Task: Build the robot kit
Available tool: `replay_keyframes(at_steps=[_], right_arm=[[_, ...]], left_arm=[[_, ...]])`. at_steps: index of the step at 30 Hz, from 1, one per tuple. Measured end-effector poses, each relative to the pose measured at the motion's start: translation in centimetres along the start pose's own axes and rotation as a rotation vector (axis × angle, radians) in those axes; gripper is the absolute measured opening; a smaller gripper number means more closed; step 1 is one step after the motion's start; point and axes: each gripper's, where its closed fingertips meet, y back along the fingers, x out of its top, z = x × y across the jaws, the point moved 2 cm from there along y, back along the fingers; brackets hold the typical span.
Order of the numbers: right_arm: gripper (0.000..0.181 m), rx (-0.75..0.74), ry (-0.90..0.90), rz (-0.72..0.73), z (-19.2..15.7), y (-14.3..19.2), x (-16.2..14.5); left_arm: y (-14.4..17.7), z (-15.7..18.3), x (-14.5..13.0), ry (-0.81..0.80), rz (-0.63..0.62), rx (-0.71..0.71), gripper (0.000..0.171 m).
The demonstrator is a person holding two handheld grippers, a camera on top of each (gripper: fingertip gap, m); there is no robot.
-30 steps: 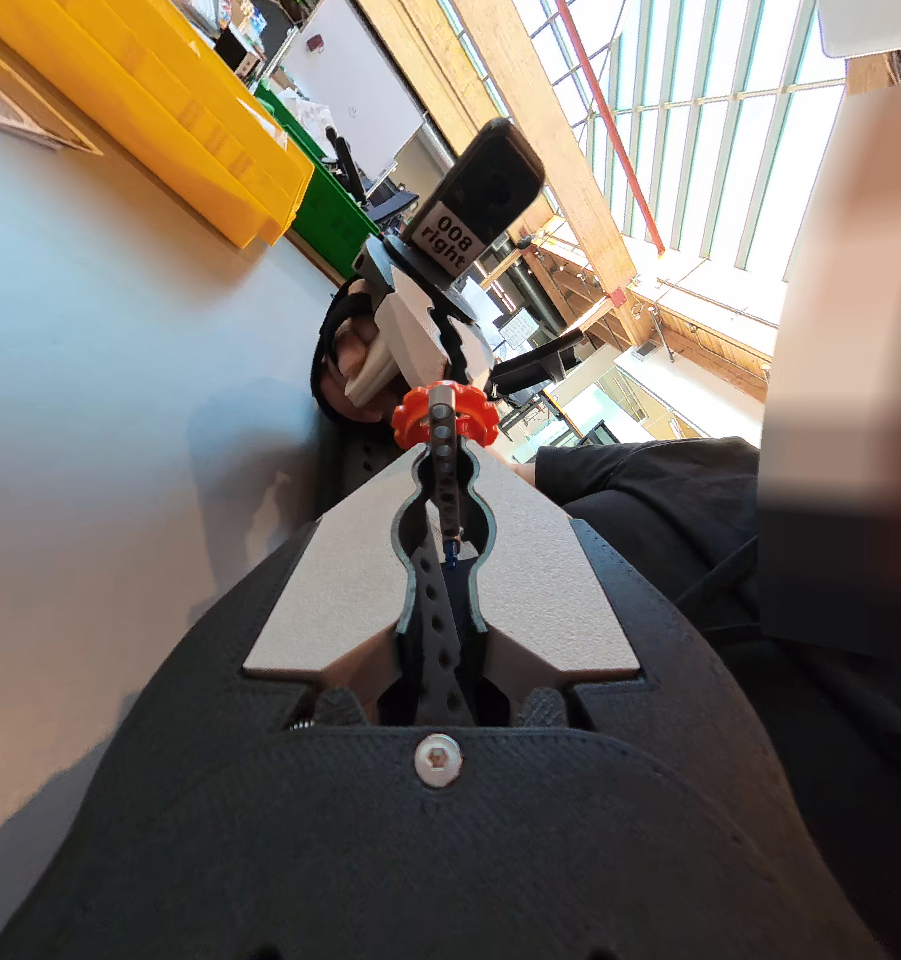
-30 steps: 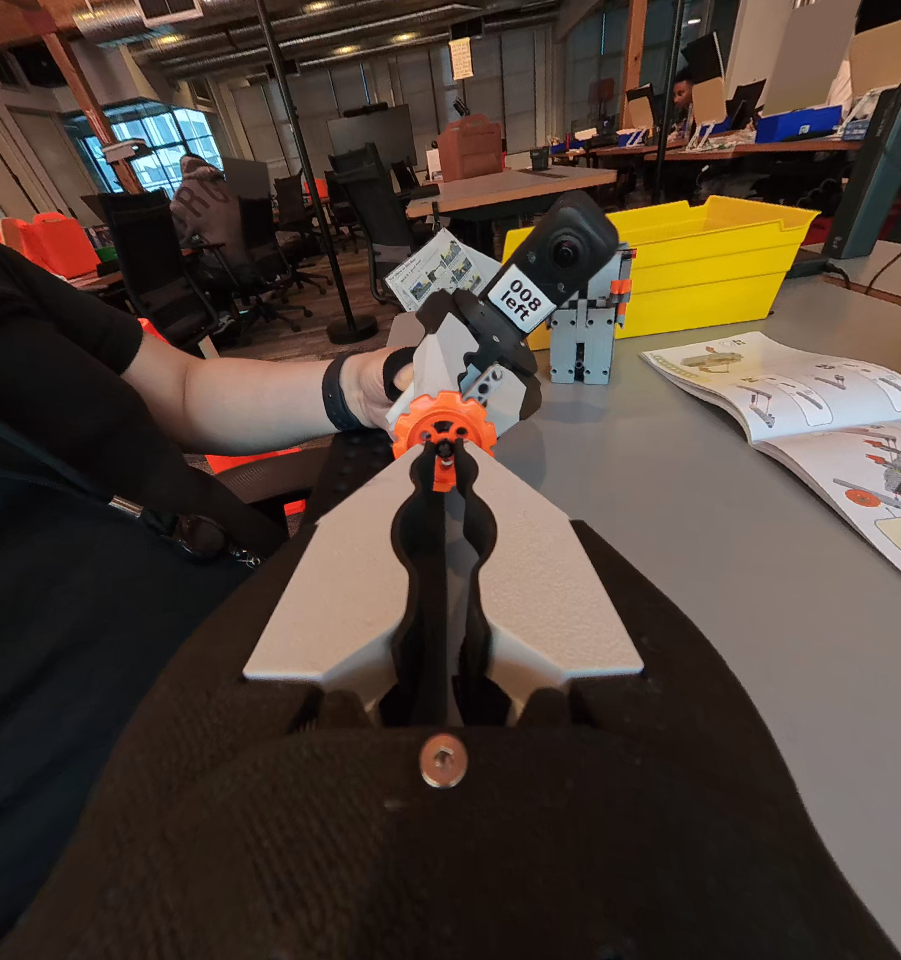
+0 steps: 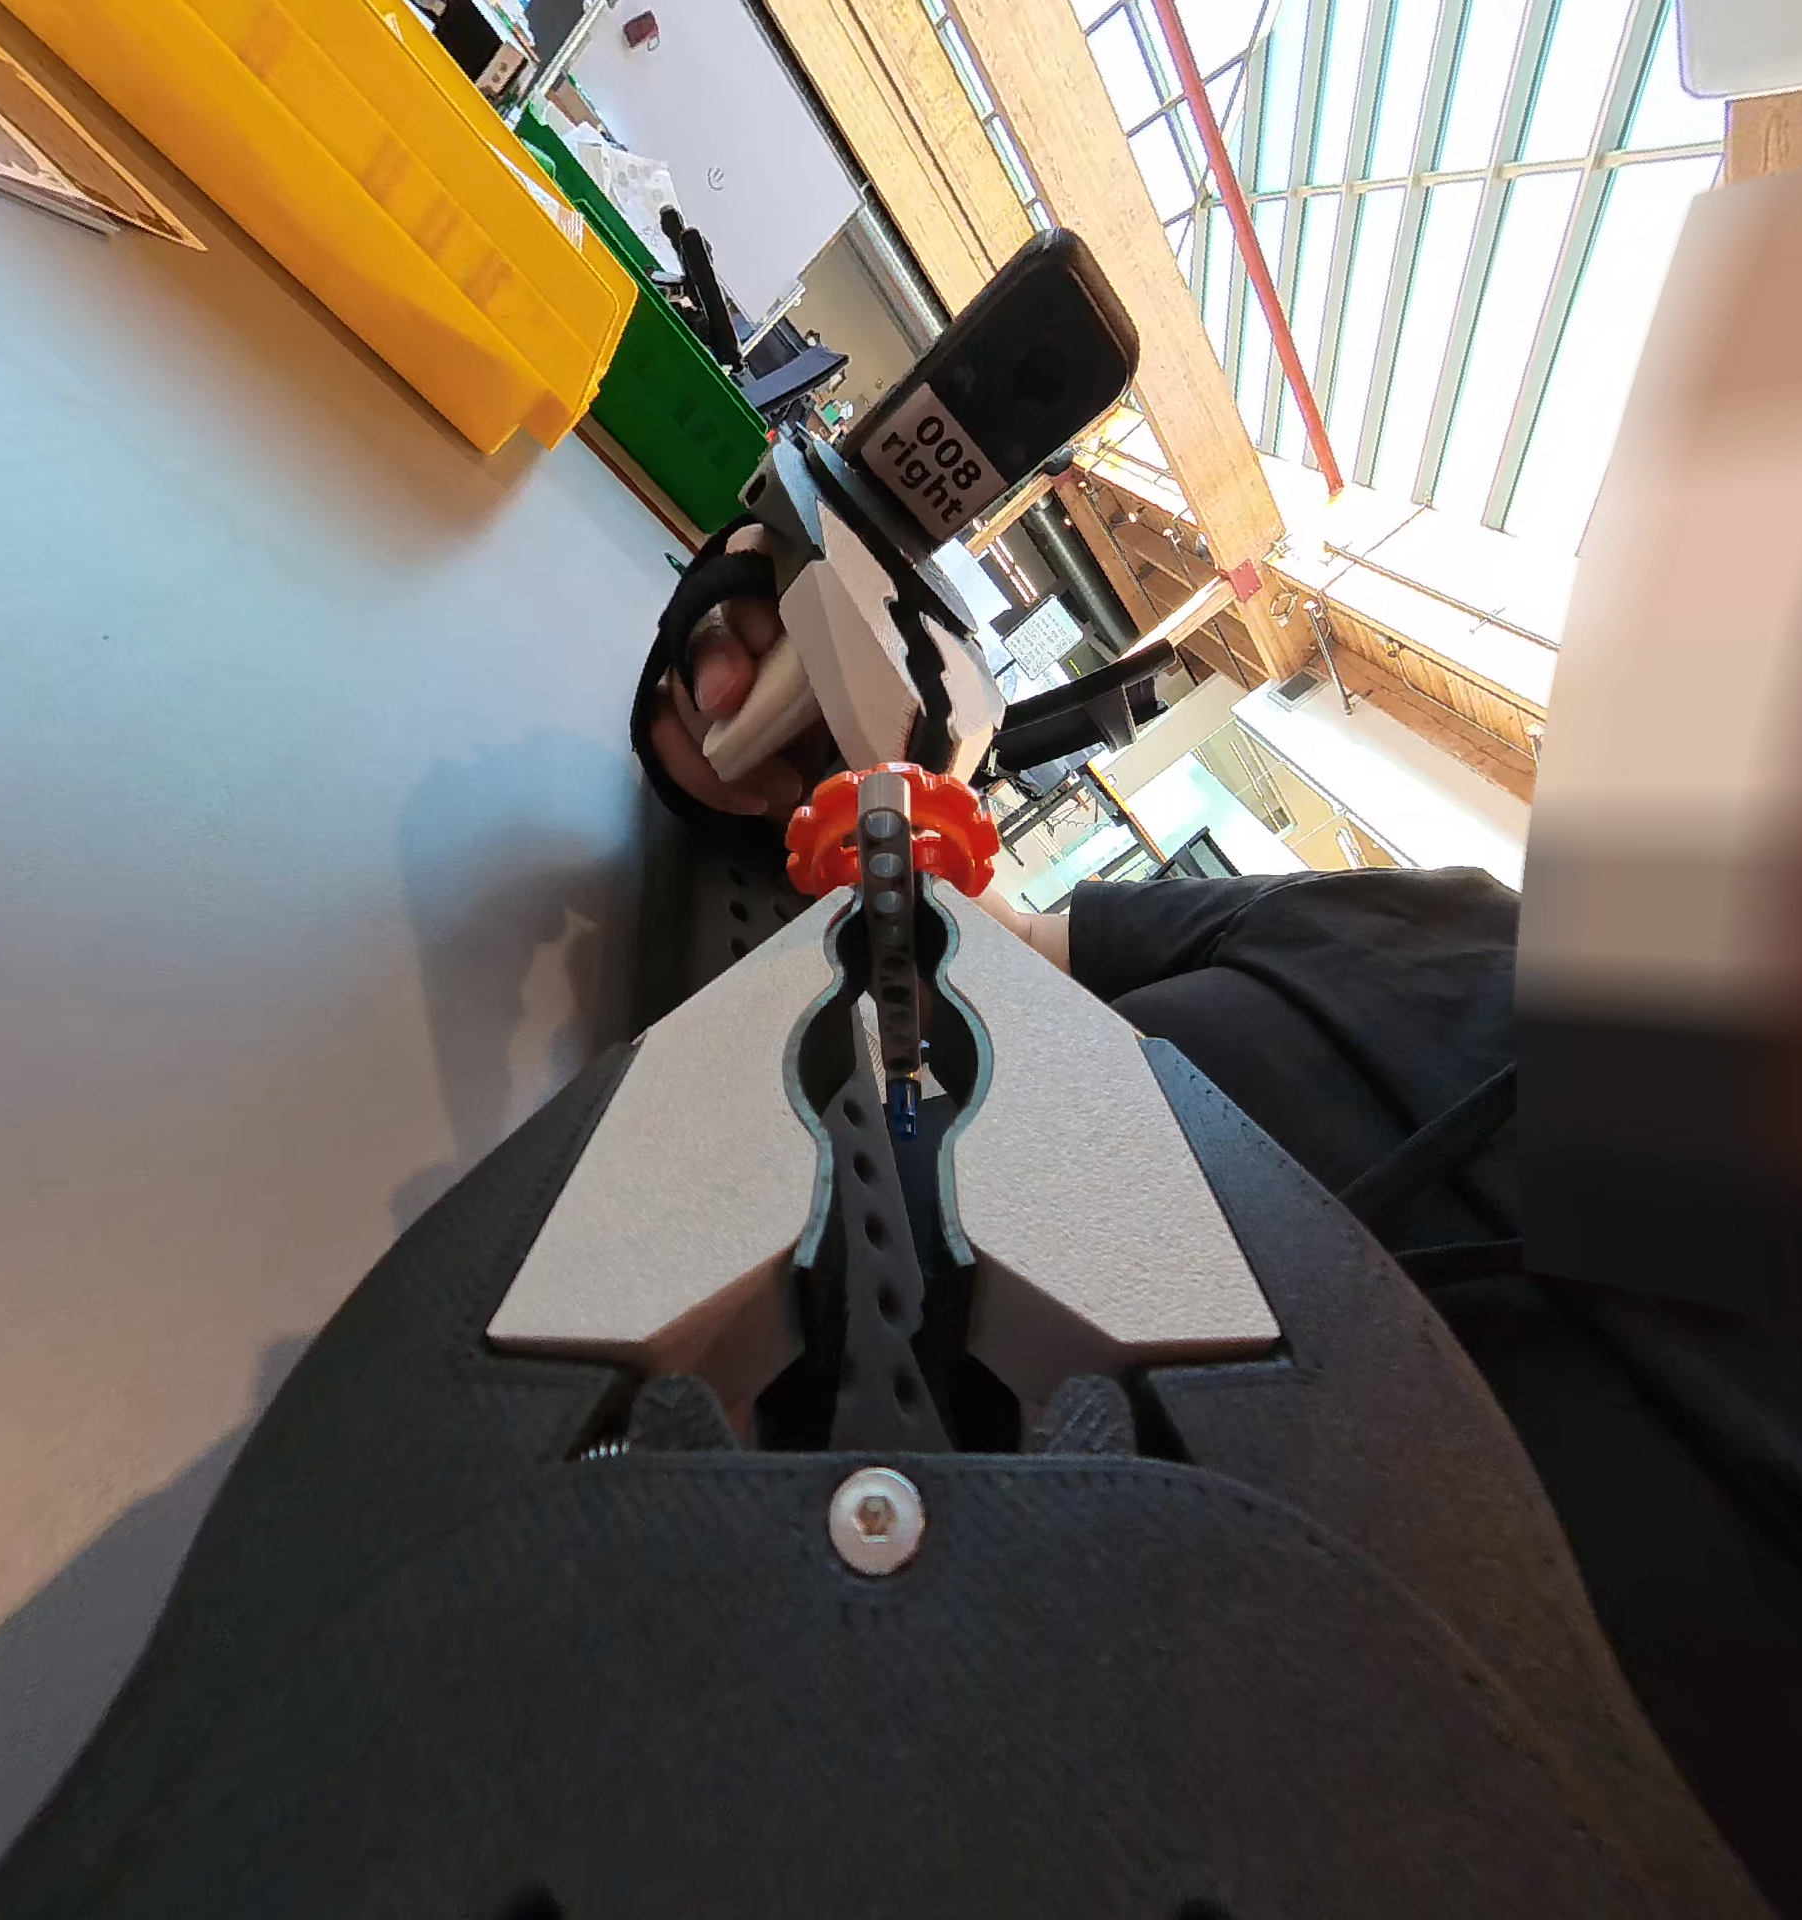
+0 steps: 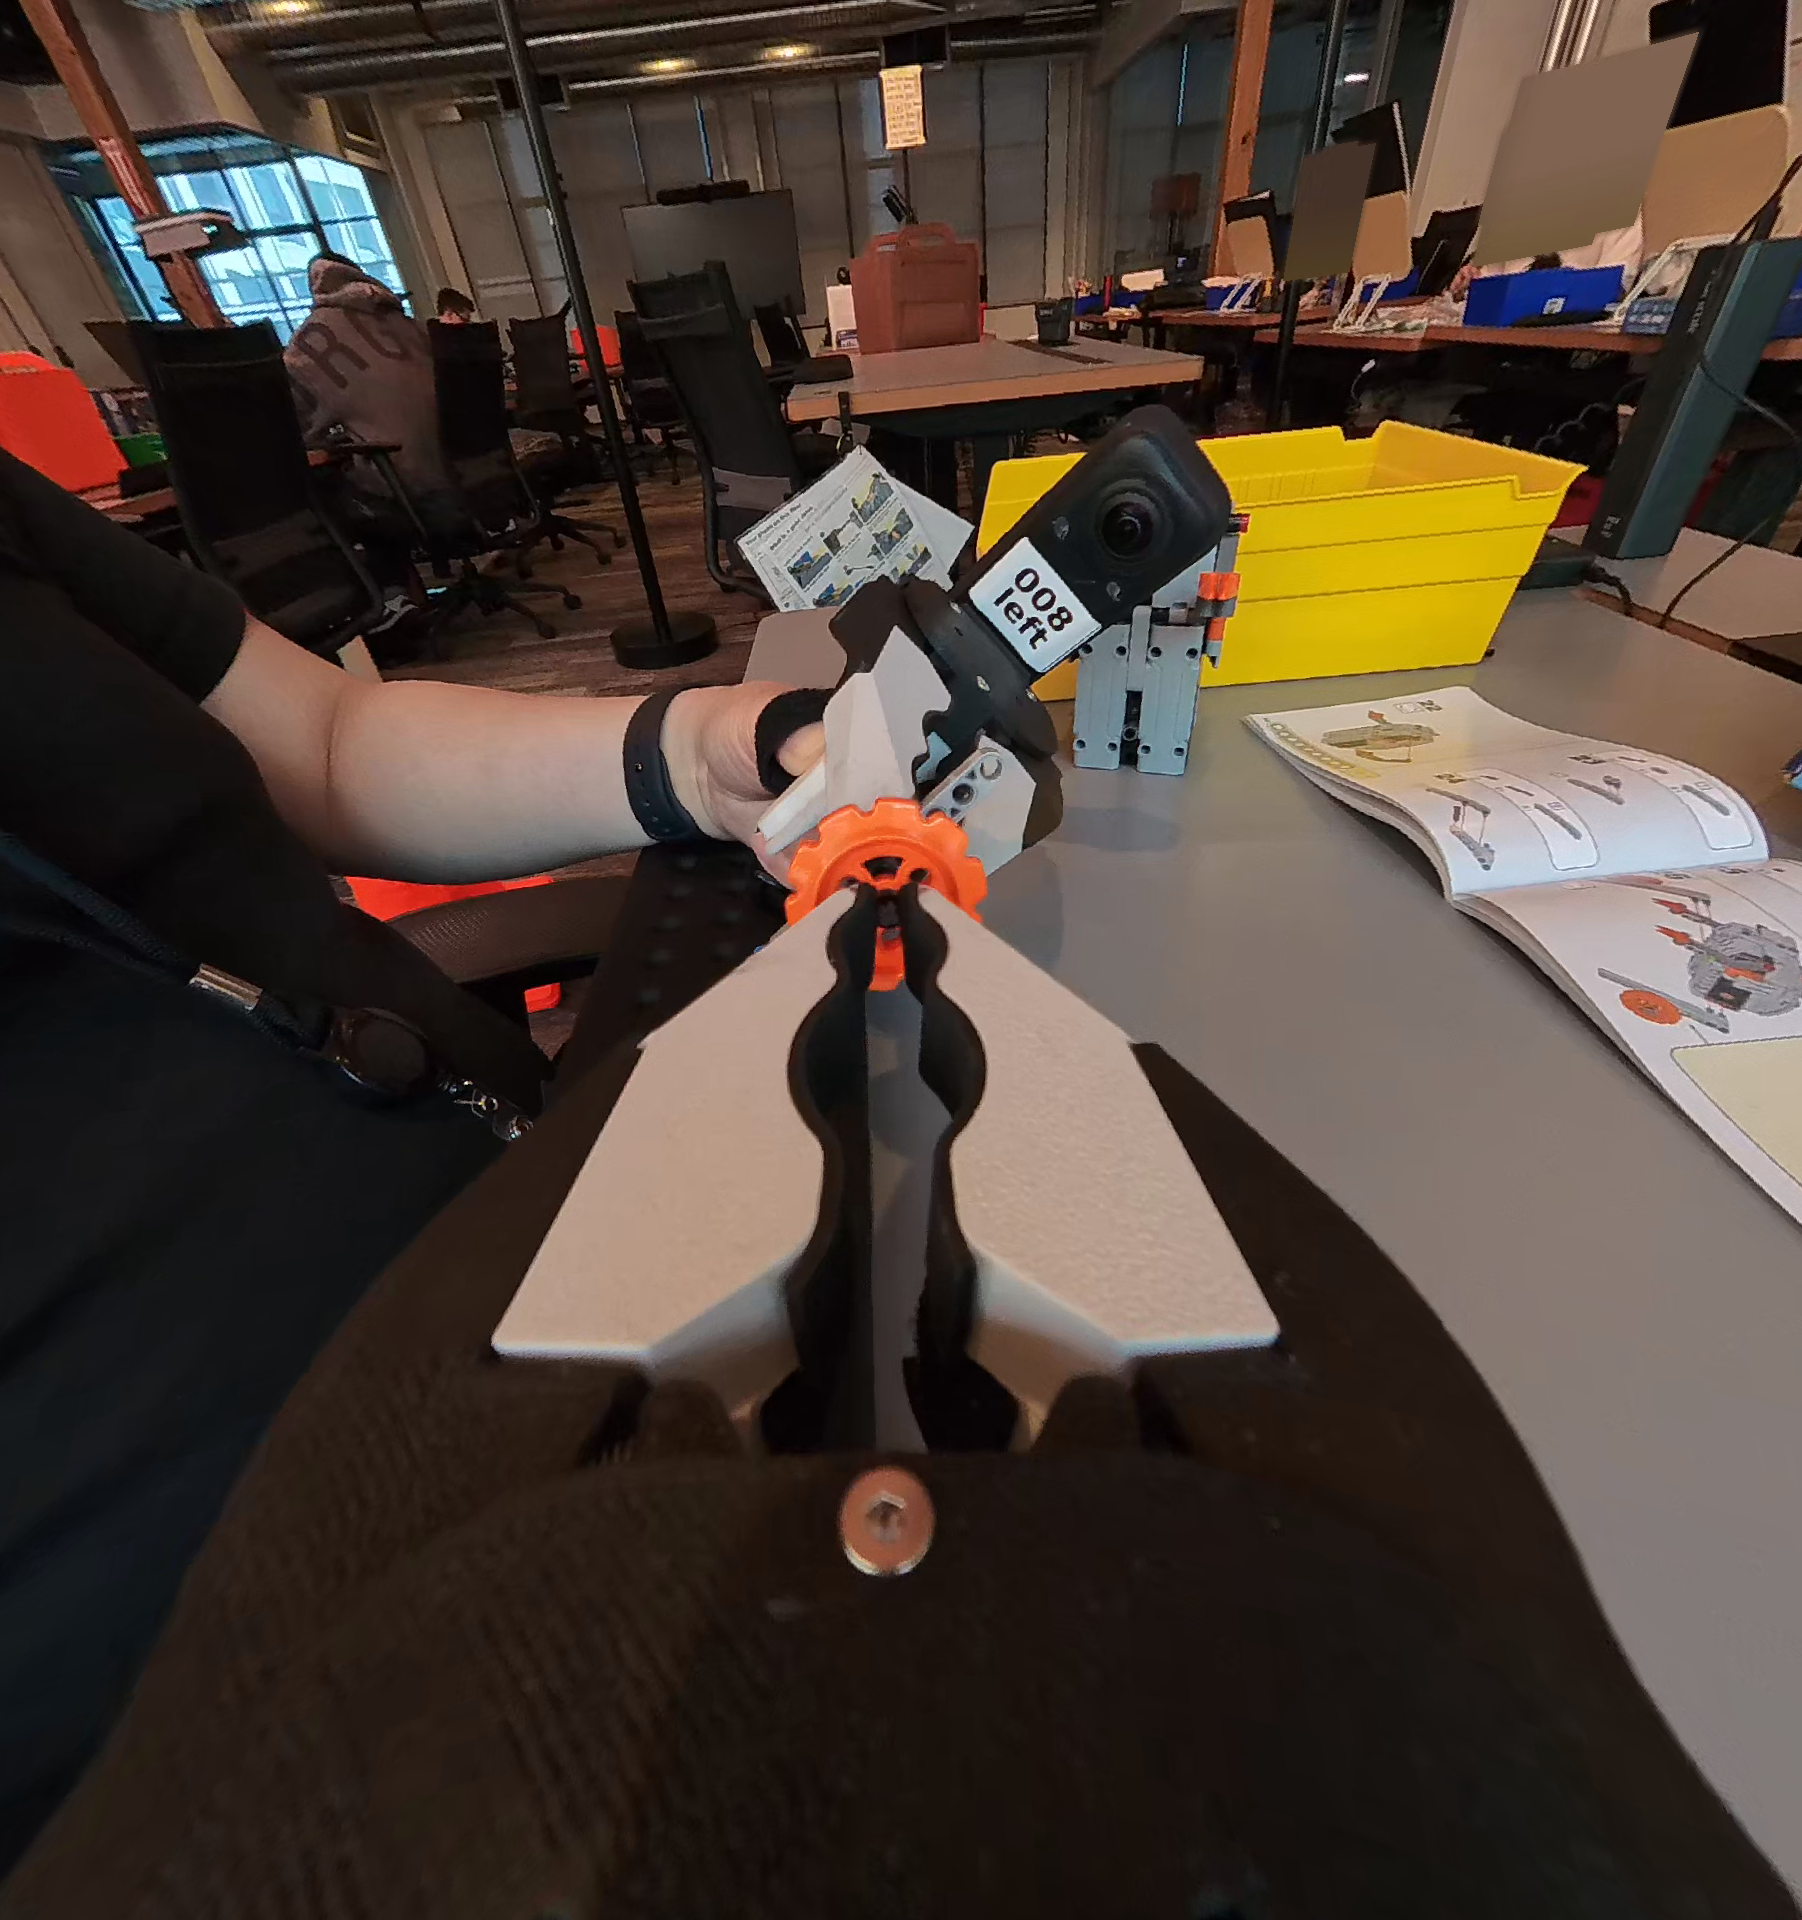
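We see our left gripper [image 3: 889, 914] clamped narrowly on a grey perforated beam [image 3: 889, 935], a slim toy-construction piece with a row of holes that runs back between the fingers; a small blue pin [image 3: 904, 1110] sticks out of it deeper in the gap. Our right gripper [image 4: 881, 914] is pinched nearly closed on the short hub of an orange toothed wheel [image 4: 881, 868], which sits just beyond its tips and right against the end of the beam, both held in the air above the near edge of the grey table [image 4: 1292, 1039]. We judge both parts to be light, rigid moulded plastic, smooth enough to twist or slip in the pads, so the flat sides of the beam and the hub of the wheel look the surest places to hold, not the teeth. A small grey block assembly [image 4: 1136, 686] stands on the table farther off, in front of a yellow bin [image 4: 1396, 561], and an open instruction booklet [image 4: 1551, 831] lies to the right, well apart from the grippers. In the left wrist view a green bin [image 3: 668, 405] shows beyond the yellow one.
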Motion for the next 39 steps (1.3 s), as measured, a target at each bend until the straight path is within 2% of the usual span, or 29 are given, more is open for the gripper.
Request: replay_keyframes(at_steps=[18,23,25,34,39], right_arm=[[0.001,-0.001,0.027,-0.011,-0.2,0.0,0.1],[0.001,-0.032,0.024,0.035,0.2,0.6,0.8],[0.001,-0.033,0.010,0.056,0.3,0.8,1.1],[0.002,0.008,-0.053,0.061,0.3,0.7,0.7],[0.002,-0.023,-0.035,0.041,0.7,0.4,0.2]], left_arm=[[0.0,0.2,0.0,0.001,0.001,-0.019,0.005],[0.7,0.4,1.1,0.024,0.097,-0.049,0.011],[0.8,0.5,1.2,0.020,0.104,-0.045,0.005],[0.7,0.3,0.8,-0.016,0.070,0.006,0.005],[1.0,-0.2,0.9,0.008,0.082,0.028,0.005]])
